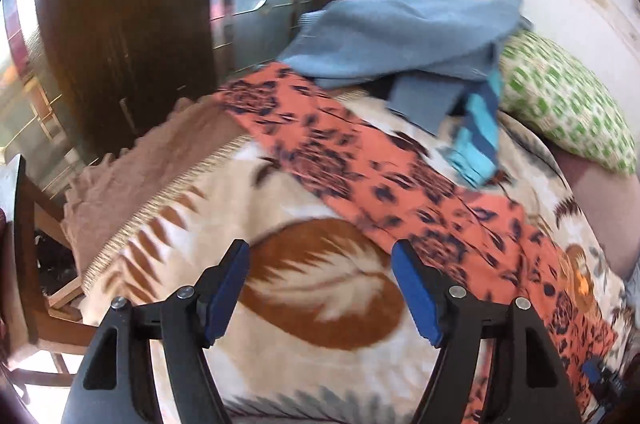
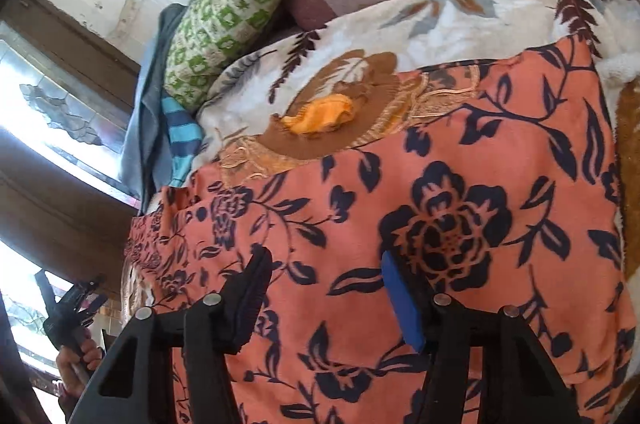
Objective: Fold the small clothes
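- A cream blanket [image 1: 224, 192] with brown leaf prints covers the bed
- The orange floral garment [image 2: 460, 184] lies spread flat on it, a long strip in the left wrist view
- A green-patterned pillow [image 1: 560, 104] sits at the far end, just beside a heap of blue clothes [image 1: 400, 36]
- Left gripper [image 1: 320, 256]: jaws wide apart, nothing between them, over the blanket
- Right gripper [image 2: 324, 264]: jaws apart over the garment, gripping nothing

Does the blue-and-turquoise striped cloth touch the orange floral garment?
Touching. In the left wrist view, the striped cloth hangs down and its lower end lies on the orange floral garment.
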A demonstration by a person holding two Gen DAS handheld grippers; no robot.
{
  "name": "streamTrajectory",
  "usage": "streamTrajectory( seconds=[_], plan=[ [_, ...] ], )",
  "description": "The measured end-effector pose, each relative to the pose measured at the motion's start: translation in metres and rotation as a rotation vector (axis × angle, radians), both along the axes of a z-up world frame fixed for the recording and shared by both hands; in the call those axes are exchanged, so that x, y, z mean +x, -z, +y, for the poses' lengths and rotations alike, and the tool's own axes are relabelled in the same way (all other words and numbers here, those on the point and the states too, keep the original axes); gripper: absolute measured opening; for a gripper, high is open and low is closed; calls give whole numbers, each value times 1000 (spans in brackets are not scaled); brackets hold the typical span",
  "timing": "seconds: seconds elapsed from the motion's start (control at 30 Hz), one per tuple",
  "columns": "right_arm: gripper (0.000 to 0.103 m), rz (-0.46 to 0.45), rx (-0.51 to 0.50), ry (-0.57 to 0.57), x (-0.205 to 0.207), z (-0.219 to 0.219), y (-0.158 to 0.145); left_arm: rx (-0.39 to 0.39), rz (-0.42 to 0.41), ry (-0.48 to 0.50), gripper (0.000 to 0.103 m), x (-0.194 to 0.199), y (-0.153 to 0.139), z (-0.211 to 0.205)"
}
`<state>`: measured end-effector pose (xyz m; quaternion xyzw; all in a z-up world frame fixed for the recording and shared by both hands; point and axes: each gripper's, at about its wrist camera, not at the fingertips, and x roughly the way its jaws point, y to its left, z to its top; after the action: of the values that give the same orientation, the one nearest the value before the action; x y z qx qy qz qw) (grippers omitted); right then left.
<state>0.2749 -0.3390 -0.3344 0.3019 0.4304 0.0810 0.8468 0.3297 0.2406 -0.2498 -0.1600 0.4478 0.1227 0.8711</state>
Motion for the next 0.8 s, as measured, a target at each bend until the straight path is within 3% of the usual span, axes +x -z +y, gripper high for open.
streamTrajectory(
  seconds=[0.2, 0.3, 0.43, 0.47, 0.57, 0.8],
  plan=[
    [61, 26, -94, -59, 7, 23, 13, -188, 58, -94, 80, 49, 10, 74],
    [61, 25, -66, -54, 10, 17, 16, -300, 93, -141, 80, 76, 29, 97],
    [61, 1, -7, -27, 18, 14, 23, -395, 68, -219, 80, 97, 51, 115],
    [61, -3, -3, -25, 19, 15, 23, -416, 61, -231, 77, 100, 56, 117],
    [61, -12, 2, -23, 18, 14, 24, -471, 46, -230, 53, 111, 69, 121],
    [61, -24, -31, -34, 19, 18, 23, -515, -46, -245, 50, 126, 78, 131]
  ],
)
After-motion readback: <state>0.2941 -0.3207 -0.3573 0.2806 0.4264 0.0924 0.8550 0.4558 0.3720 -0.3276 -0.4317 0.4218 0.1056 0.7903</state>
